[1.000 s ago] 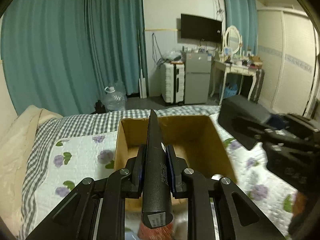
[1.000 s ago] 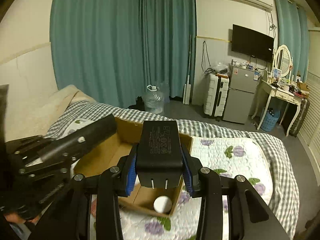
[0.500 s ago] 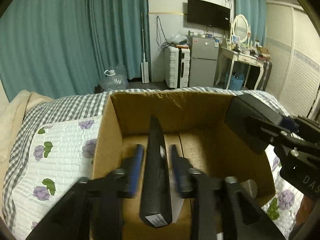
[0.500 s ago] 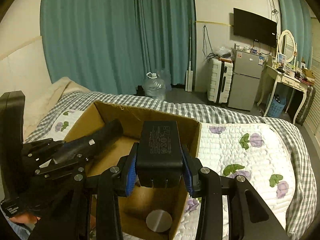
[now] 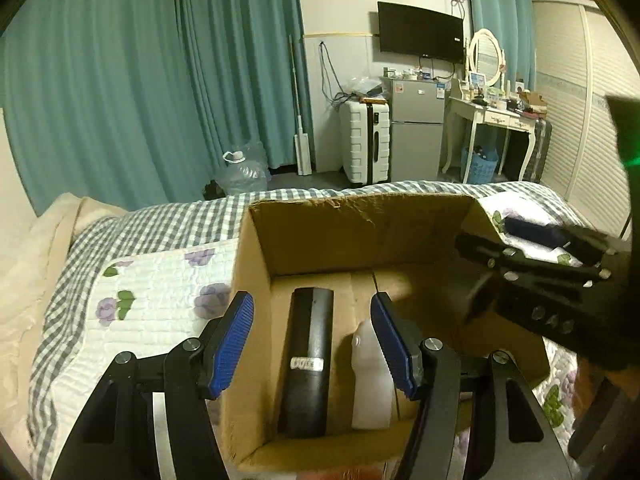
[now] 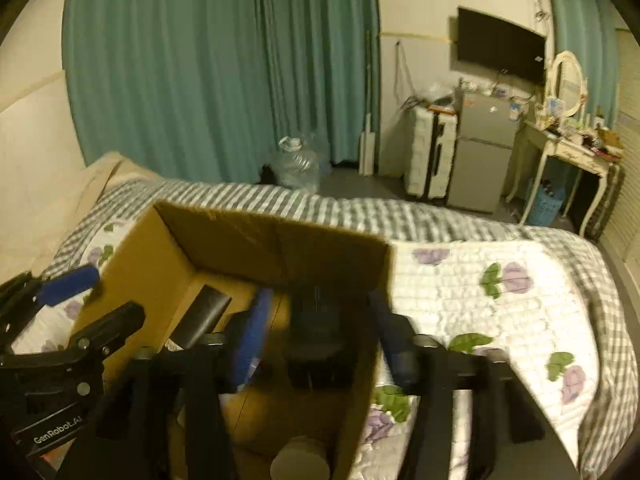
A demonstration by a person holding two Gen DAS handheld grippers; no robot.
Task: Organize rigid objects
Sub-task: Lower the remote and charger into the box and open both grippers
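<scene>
1. Both sets of jaws stand wide apart and hold nothing: my left gripper [image 5: 312, 344] hangs over the near left part of the cardboard box [image 5: 360, 232], my right gripper [image 6: 320, 336] over its near right corner, that view blurred.

2. Directly under the left gripper, a black wedge-shaped bar [image 5: 308, 364] lies flat on the box floor, long axis running away from me, a small white label on its near half. Just beside it on the right sits a white plastic bottle [image 5: 370, 380].

3. Between the right gripper's blue pads [image 6: 252, 336] I see the black power adapter [image 6: 316, 340], apart from both pads and down inside the box against the right wall. A round grey lid or can [image 6: 298, 460] shows at the very bottom edge; what it is I cannot tell.

4. Step in hand, as I judge it: release. Both rigid items are in the box, so this pair is stowed.

5. Pose: both grippers tilt forward and down over the box opening, side by side, the right one visible at the right edge of the left view.

6. Next move calls for lifting both straight up clear of the cardboard walls, then turning toward whatever remains on the floral quilt [image 6: 480, 300].

7. Farther off: teal curtains [image 5: 140, 80], a white suitcase [image 5: 366, 140], a small grey fridge [image 5: 416, 128].
</scene>
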